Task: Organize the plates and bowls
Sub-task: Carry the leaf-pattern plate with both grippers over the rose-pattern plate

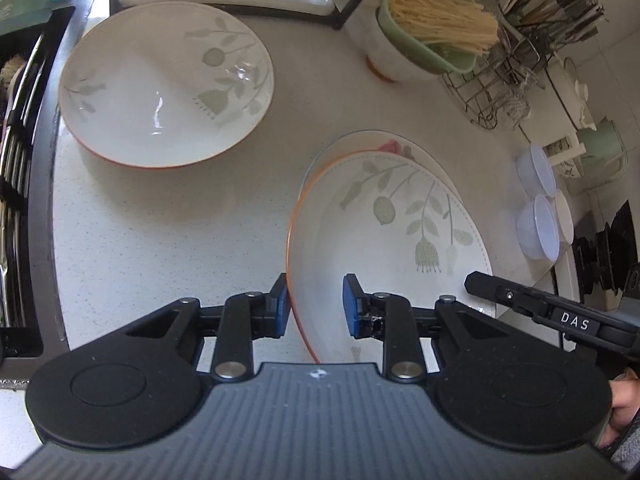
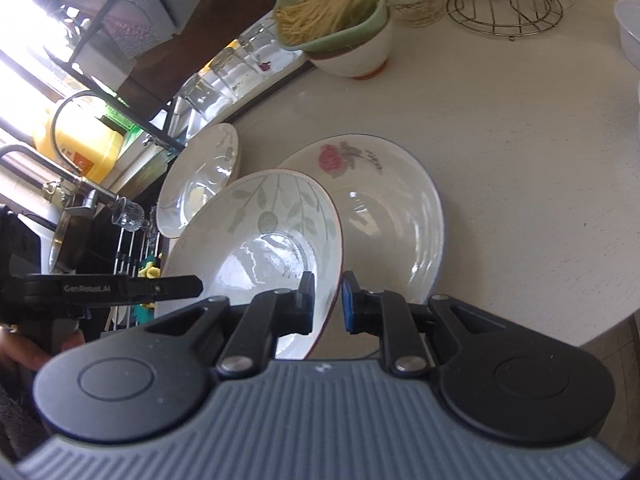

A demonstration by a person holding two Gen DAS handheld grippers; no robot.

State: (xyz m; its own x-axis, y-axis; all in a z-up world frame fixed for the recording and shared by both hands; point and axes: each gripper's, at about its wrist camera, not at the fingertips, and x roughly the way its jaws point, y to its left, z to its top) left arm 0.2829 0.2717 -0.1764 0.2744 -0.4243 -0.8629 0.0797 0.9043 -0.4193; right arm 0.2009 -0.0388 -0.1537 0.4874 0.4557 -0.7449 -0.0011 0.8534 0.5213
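A white plate with green leaves and an orange rim (image 1: 380, 240) is held between both grippers. My left gripper (image 1: 314, 308) is shut on its left rim, and my right gripper (image 2: 328, 300) is shut on the opposite rim (image 2: 256, 240). The plate hangs tilted, partly over a rose-patterned plate (image 2: 392, 208) that lies on the counter, of which only the far edge (image 1: 394, 146) shows in the left wrist view. A second leaf plate (image 1: 166, 84) rests on the counter further left, near the sink.
A green bowl of noodles (image 1: 432, 36) sits in a white bowl at the back. Beside it is a wire rack (image 1: 492, 92), with clear plastic bowls (image 1: 538, 224) at the right. The sink (image 1: 20, 160) borders the left and the counter edge (image 2: 600, 336) runs near right.
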